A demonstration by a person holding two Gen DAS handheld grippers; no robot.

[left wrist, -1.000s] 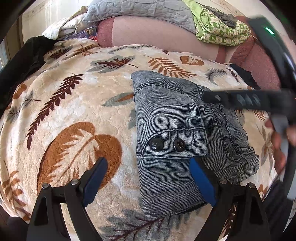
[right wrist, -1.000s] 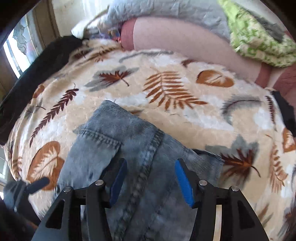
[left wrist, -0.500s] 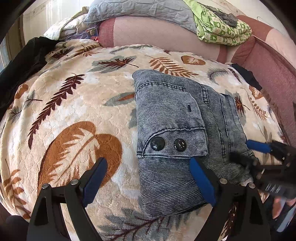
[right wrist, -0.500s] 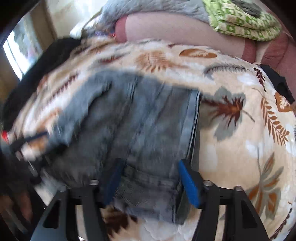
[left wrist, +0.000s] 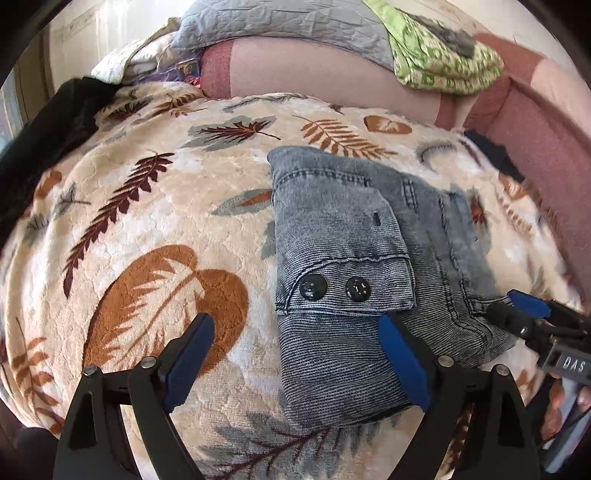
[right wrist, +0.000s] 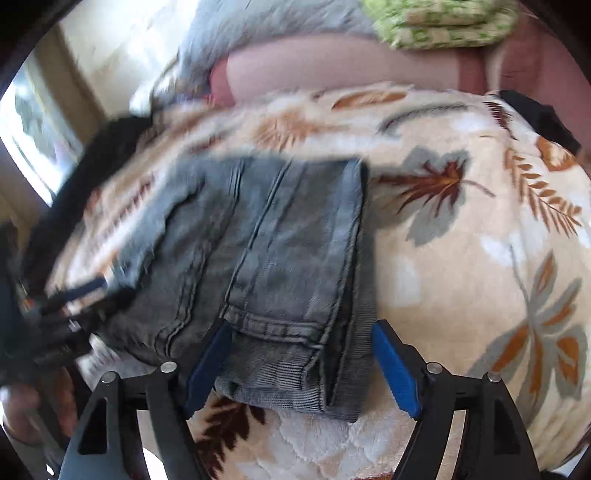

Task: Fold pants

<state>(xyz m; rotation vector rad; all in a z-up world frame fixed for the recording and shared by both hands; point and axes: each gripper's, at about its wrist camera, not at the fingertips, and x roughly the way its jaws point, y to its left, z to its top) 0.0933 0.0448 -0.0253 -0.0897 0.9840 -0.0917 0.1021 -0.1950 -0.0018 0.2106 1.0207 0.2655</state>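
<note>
The grey denim pants (left wrist: 354, 258) lie folded into a compact stack on the leaf-print blanket (left wrist: 147, 221), a flap with two black buttons on top. My left gripper (left wrist: 295, 354) is open and empty at the stack's near left corner, its right fingertip over the denim. My right gripper (right wrist: 301, 365) is open, its jaws either side of the stack's near hem edge (right wrist: 295, 354) without closing on it. It also shows in the left wrist view (left wrist: 517, 310) at the stack's right edge. The right wrist view is motion-blurred.
A pink sofa back (left wrist: 314, 70) rises behind the blanket, with a grey quilt (left wrist: 280, 22) and a green patterned cloth (left wrist: 443, 62) on it. A black garment (left wrist: 40, 147) lies at the far left. A dark item (right wrist: 543, 118) sits at the blanket's right edge.
My right gripper has swung from above the stack down to its right side and now faces the hem edge. My left gripper and the pants have stayed put.
</note>
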